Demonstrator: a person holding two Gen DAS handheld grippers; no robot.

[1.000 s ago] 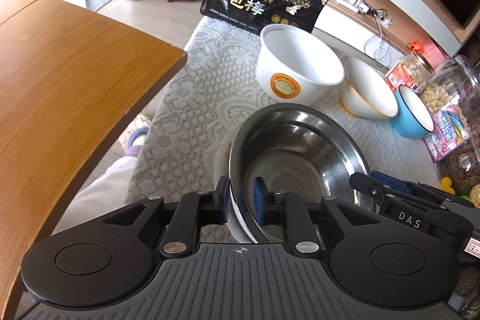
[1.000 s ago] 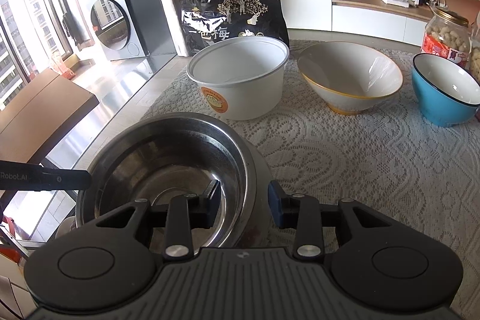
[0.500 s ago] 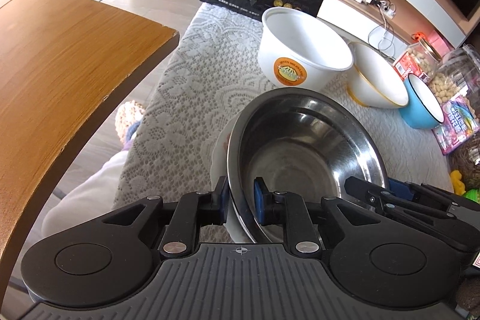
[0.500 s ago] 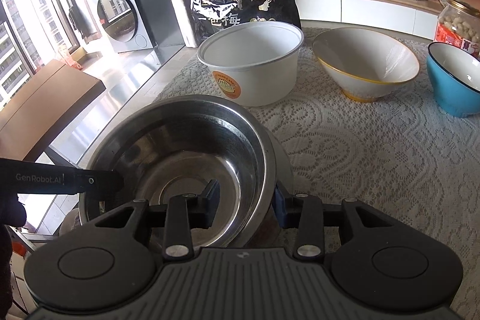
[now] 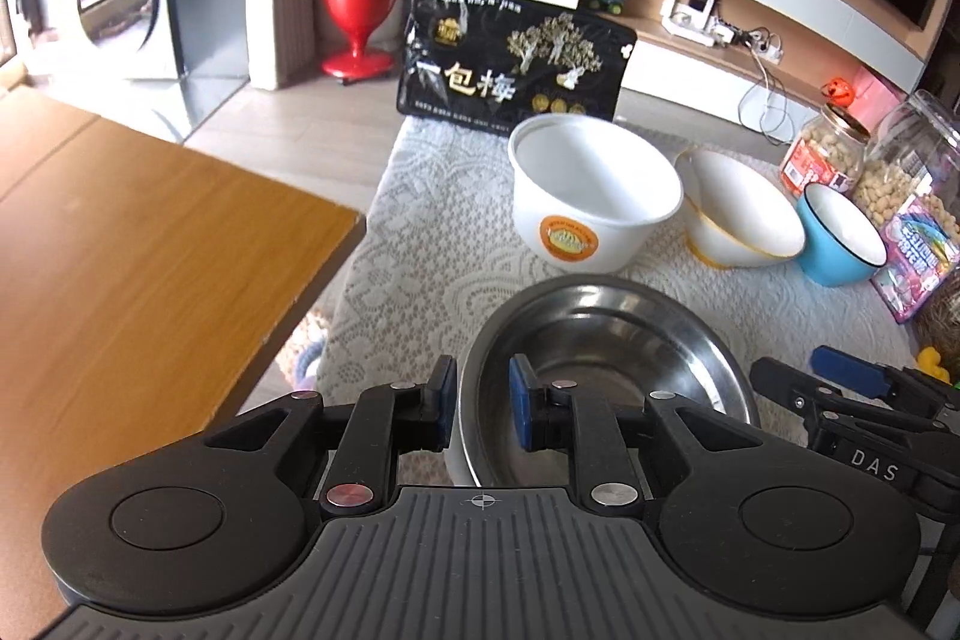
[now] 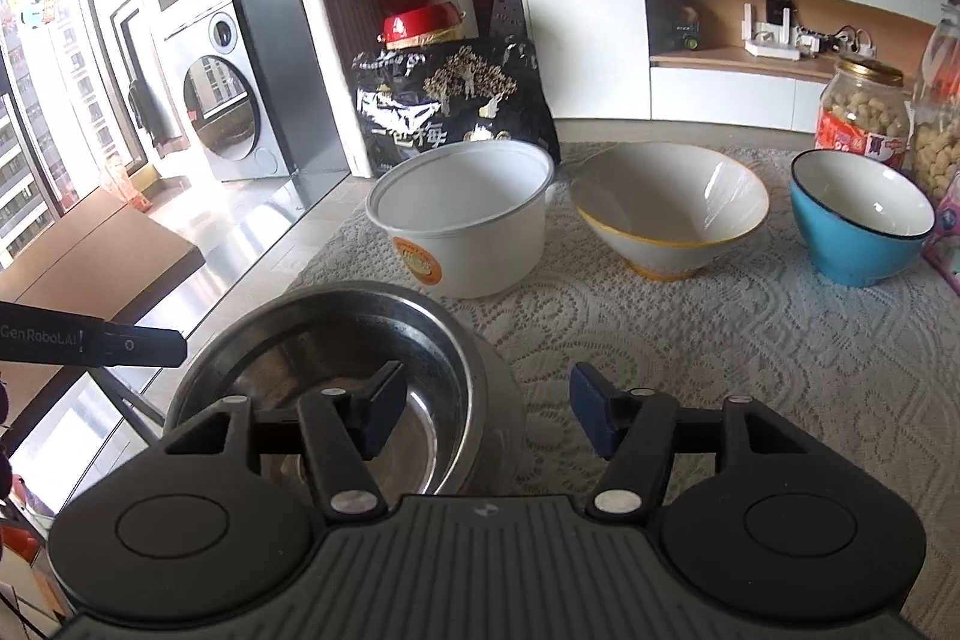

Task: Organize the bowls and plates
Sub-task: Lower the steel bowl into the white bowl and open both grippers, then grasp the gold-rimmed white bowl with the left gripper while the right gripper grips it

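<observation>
A steel bowl (image 5: 606, 358) sits nested on a white dish on the lace-covered table; it also shows in the right wrist view (image 6: 336, 364). My left gripper (image 5: 480, 409) straddles the bowl's near rim with its jaws apart, not clamped. My right gripper (image 6: 486, 415) is open wide across the bowl's right rim. Behind stand a white tub bowl (image 5: 594, 196), a white gold-rimmed bowl (image 5: 744, 214) and a blue bowl (image 5: 840, 238). The same three show in the right wrist view: the tub bowl (image 6: 468, 220), the gold-rimmed bowl (image 6: 672, 208) and the blue bowl (image 6: 858, 214).
A black snack bag (image 5: 516, 64) stands at the table's far edge. Jars of nuts (image 5: 828, 154) and snack packs line the right side. A wooden table (image 5: 120, 268) lies to the left across a gap.
My left gripper has loosened from the steel bowl's rim, its jaws now apart. My right gripper has opened much wider. Both views have risen and pulled back slightly.
</observation>
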